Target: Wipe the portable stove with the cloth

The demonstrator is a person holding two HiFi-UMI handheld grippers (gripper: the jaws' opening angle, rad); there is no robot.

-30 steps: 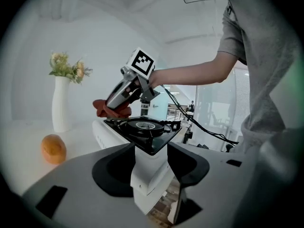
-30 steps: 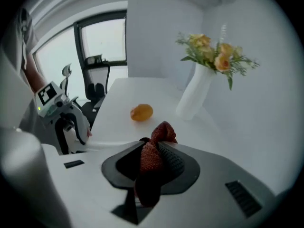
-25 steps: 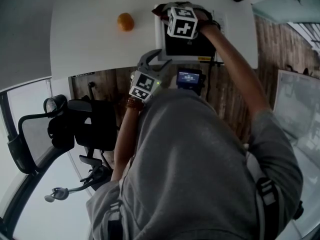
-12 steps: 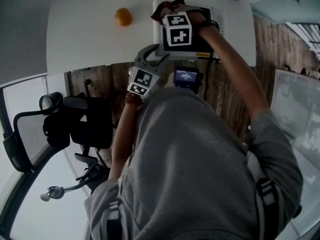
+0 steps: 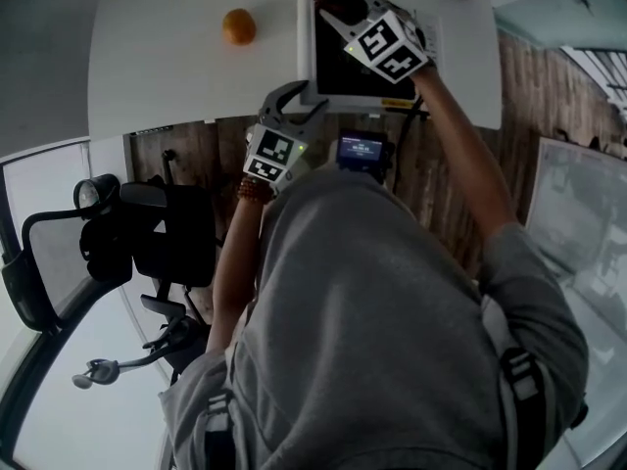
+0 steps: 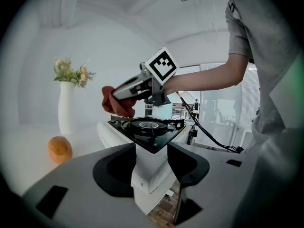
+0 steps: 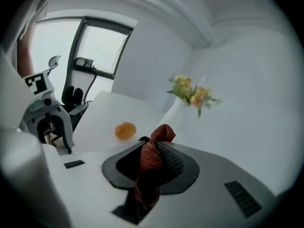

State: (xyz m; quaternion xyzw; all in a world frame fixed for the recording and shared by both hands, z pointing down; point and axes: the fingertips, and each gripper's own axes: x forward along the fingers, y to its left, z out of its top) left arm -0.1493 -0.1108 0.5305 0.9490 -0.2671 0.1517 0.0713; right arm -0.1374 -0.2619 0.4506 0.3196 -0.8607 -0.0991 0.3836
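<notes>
The portable stove (image 5: 338,62), a white body with a black top and round burner (image 6: 148,126), sits at the table's near edge. My left gripper (image 5: 302,96) is shut on its near white corner (image 6: 151,175). My right gripper (image 5: 338,10) is shut on a bunched rust-red cloth (image 7: 151,167). In the left gripper view the cloth (image 6: 118,103) hangs at the stove's far left corner, touching or just above it. In the head view the cloth (image 5: 328,0) shows at that far edge, ahead of the marker cube.
An orange (image 5: 236,26) lies on the white table (image 5: 167,67) left of the stove. A white vase with flowers (image 6: 66,109) stands further back. A black cable (image 6: 209,137) runs off the stove's right side. An office chair (image 5: 147,233) stands below the table edge.
My right gripper has turned and swung toward the stove's far edge, and the cloth has slid from the left side to the far left corner. The left gripper keeps its hold on the stove.
</notes>
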